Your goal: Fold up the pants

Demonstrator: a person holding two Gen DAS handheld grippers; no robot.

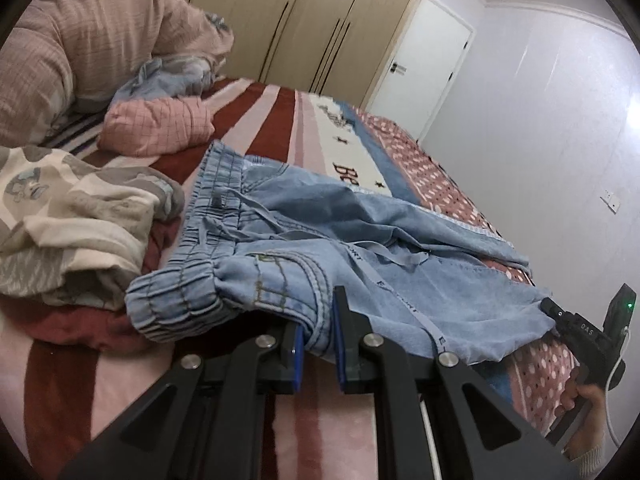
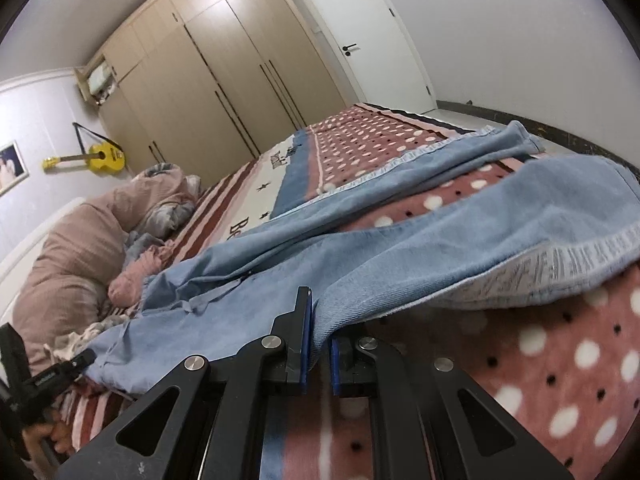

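Left gripper [image 1: 318, 344] pinches the near waist corner of the jeans [image 1: 320, 240]; right gripper [image 2: 318, 344] grips a leg edge.

L wrist view: I've got denim between the blue pads, jaws narrow on the hem by the elastic waistband [image 1: 208, 204]. Jeans lie on the bed blanket [image 1: 276, 120], long axis running waist at left out to legs on the right. Risk imo: loose drawstring [image 1: 384, 256] snags or bunches in the fold.
R wrist view: jaws narrow on the jeans [image 2: 400, 248] edge, legs splayed apart w/ far cuffs near the bed edge; thin bite could slip, or a leg drags off.
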